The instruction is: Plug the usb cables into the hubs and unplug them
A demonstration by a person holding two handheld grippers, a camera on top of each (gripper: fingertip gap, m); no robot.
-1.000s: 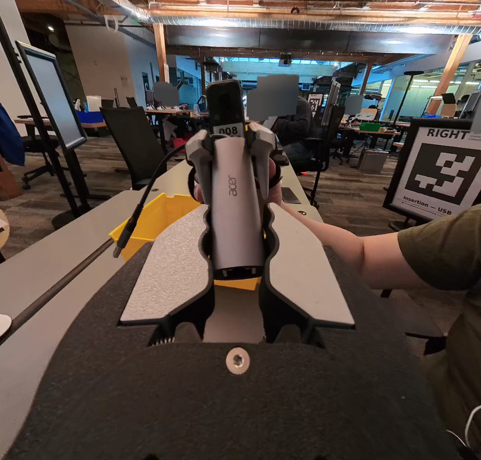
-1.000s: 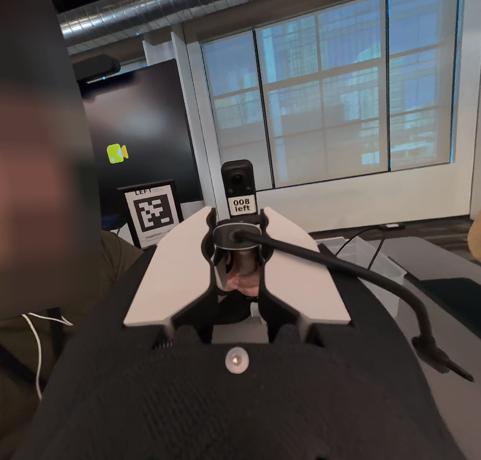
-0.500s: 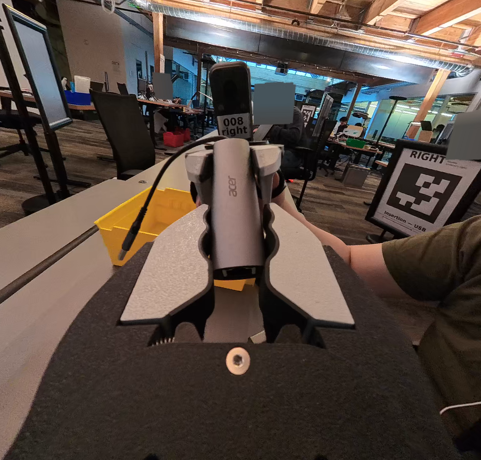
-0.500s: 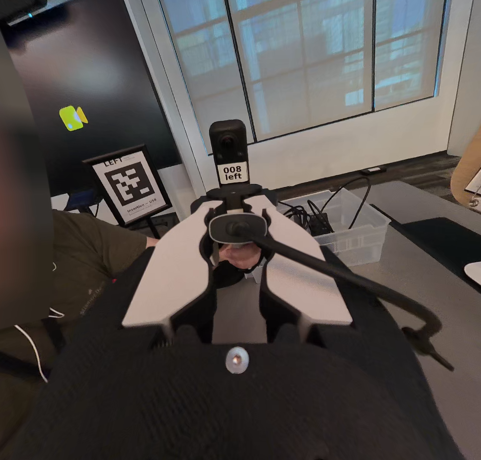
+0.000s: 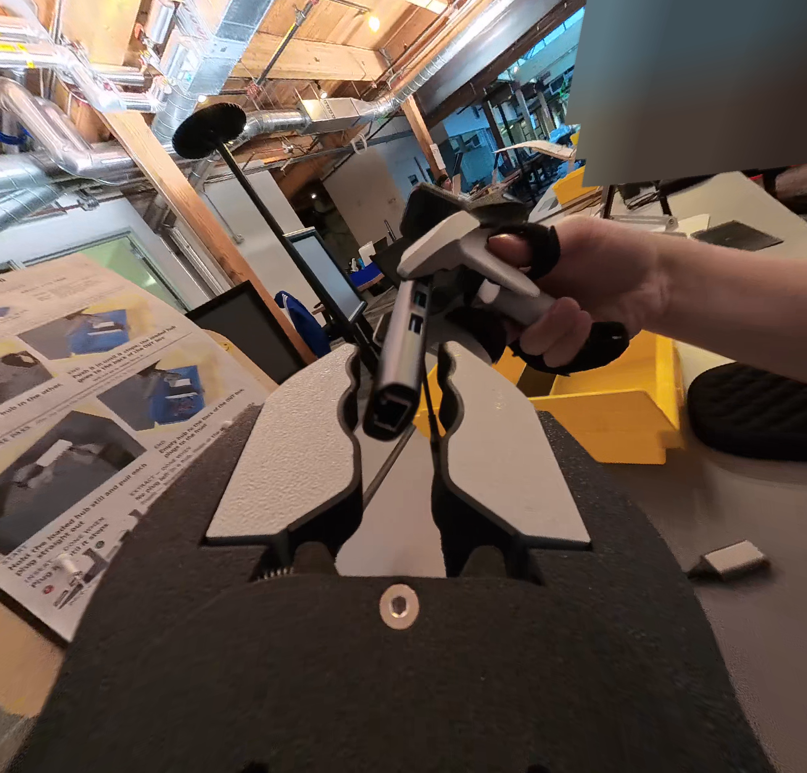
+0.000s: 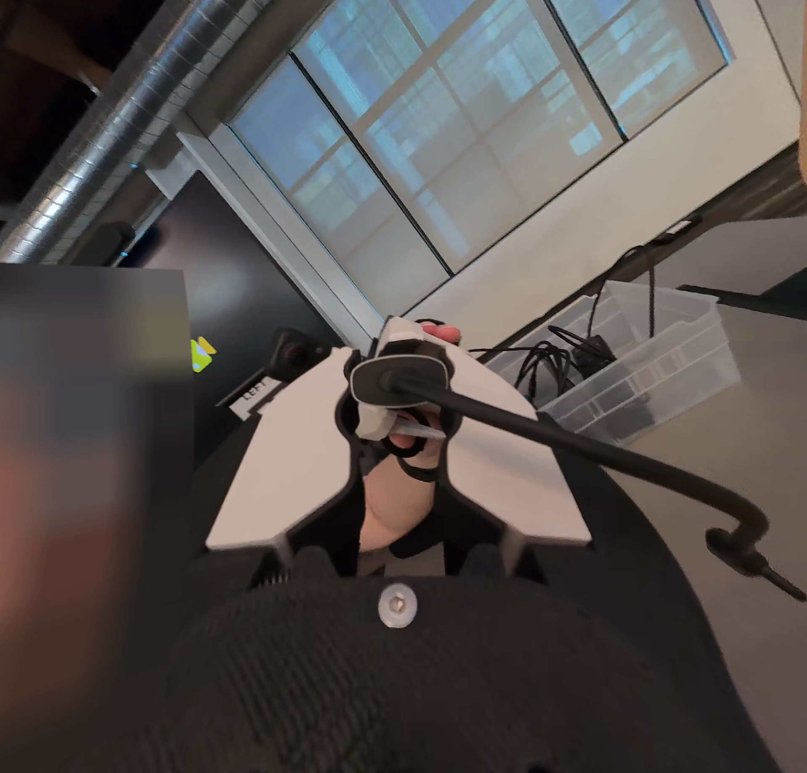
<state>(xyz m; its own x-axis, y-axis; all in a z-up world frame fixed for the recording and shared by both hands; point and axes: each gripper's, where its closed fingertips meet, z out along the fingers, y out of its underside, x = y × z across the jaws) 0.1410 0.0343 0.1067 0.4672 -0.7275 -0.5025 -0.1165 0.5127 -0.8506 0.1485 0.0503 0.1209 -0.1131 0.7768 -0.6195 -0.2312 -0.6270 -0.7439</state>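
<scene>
1. Grey surface (image 5: 655,511) lies under both tools, with a printed instruction sheet (image 5: 109,402) at 9 o'clock.
2. The left hand-held gripper (image 5: 397,372) has its fingers parted around the near end of the silver hub (image 5: 399,350). A gap shows on one side, so it is not clamped.
3. The right hand-held gripper (image 6: 397,372) pinches the hub's other end, where its black cable (image 6: 567,442) leaves; the plug (image 6: 764,577) dangles free.
4. Nothing looks plugged in yet. The next move probably calls for fetching a cable and lining it up with a side port.
5. The yellow bin (image 5: 611,407) at 3 o'clock hides its contents. Farther off at 2 o'clock, the clear bin (image 6: 681,385) holds black cables.
</scene>
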